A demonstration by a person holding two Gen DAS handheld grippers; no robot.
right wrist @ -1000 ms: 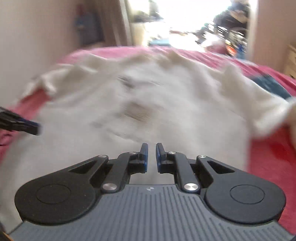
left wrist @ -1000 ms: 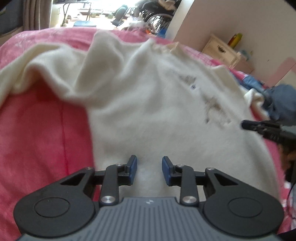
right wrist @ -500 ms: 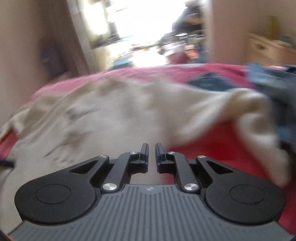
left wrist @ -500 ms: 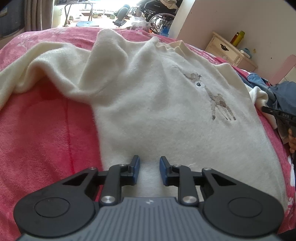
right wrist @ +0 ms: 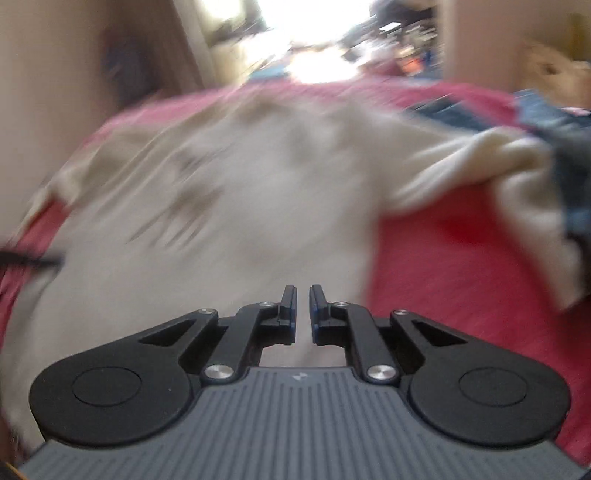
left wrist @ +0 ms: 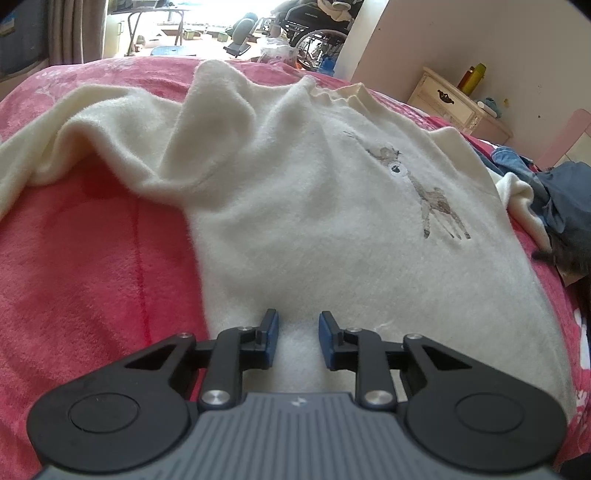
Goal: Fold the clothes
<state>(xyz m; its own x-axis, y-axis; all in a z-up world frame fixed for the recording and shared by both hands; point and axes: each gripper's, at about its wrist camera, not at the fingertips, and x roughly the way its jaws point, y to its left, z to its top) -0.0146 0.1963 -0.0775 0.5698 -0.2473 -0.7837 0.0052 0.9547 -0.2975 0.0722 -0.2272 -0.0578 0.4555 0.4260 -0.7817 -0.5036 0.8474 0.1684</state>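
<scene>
A cream sweater (left wrist: 332, 206) with a small deer motif (left wrist: 432, 199) lies front-up on a pink blanket (left wrist: 92, 266). Its left sleeve (left wrist: 92, 122) is bunched and trails off to the left. My left gripper (left wrist: 298, 319) hovers open over the hem, with cloth showing between the blue pads and nothing pinched. The right wrist view is motion-blurred. There my right gripper (right wrist: 303, 291) is shut with only a thin slit, above the sweater (right wrist: 221, 206) near its right side. The right sleeve (right wrist: 517, 166) stretches off to the right.
A heap of blue clothes (left wrist: 569, 192) lies at the sweater's right, also visible as blue clothes (right wrist: 554, 114) in the right wrist view. A cream nightstand (left wrist: 450, 99) stands by the wall. A wheelchair (left wrist: 314, 26) is beyond the bed.
The left gripper eased back a little and stays open over the hem. The right gripper swung right and then back left, staying shut; its view is blurred throughout.
</scene>
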